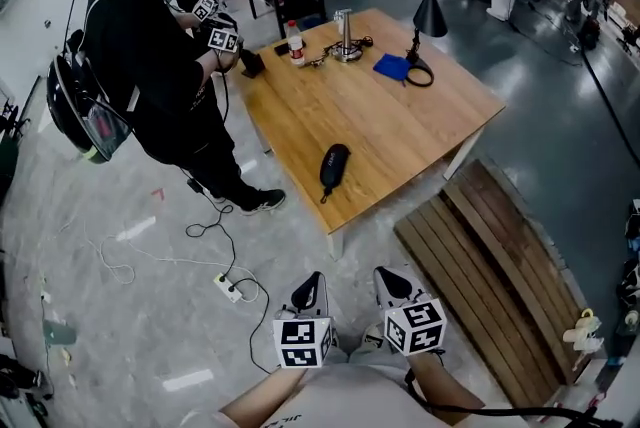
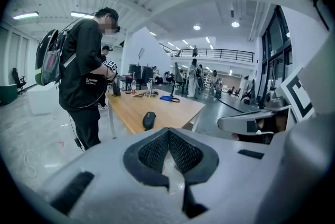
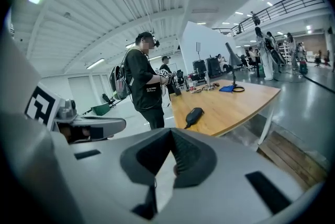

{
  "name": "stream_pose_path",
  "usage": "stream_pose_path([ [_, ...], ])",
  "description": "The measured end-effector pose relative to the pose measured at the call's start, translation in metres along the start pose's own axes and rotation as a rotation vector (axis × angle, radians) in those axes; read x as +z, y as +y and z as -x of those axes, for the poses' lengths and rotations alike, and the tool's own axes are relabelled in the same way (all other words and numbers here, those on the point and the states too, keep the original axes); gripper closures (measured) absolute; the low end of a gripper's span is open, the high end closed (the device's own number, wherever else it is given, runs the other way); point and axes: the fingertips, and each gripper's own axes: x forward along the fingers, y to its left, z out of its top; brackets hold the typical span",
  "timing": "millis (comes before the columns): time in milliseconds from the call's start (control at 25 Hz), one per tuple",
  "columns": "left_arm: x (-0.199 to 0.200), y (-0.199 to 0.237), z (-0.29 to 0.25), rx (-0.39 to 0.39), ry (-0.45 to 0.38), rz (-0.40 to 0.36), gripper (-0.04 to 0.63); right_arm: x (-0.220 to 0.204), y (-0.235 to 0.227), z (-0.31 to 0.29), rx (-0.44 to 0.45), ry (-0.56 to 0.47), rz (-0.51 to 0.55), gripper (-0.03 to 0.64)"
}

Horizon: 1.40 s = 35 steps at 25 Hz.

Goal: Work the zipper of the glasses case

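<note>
A black zipped glasses case (image 1: 333,166) lies near the front edge of the wooden table (image 1: 400,131), its pull cord trailing toward the table edge. It also shows as a small dark shape, the case (image 2: 149,120) in the left gripper view and the case (image 3: 194,115) in the right gripper view. My left gripper (image 1: 308,293) and right gripper (image 1: 394,284) hang side by side over the floor, well short of the table. Both are shut with nothing between the jaws, left gripper (image 2: 168,136) and right gripper (image 3: 171,139) alike.
A person in black (image 1: 165,66) with a backpack stands at the table's left corner holding their own grippers. On the far table stand a black lamp (image 1: 428,11), blue cloth (image 1: 393,66), bottle (image 1: 295,43) and metal stand (image 1: 345,36). A wooden pallet (image 1: 500,266) lies right; a power strip (image 1: 228,287) on the floor.
</note>
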Motion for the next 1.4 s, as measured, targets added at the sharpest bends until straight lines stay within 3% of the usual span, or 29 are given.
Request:
stream_pose_path([
  [600,-0.004,-0.02,0.007,0.039,0.008,-0.036,0.588,-0.012,-0.002,0.017,0.019,0.026,0.0,0.617],
  [1040,-0.009,-0.029,-0.005,-0.025,0.055,-0.005,0.588,-0.024,-0.006,0.008,0.026,0.065,-0.047,0.617],
  [1400,-0.011,-0.029,-0.006,-0.021,0.055,0.024,0.588,-0.029,-0.013,0.007,0.018,0.085,-0.037,0.617],
])
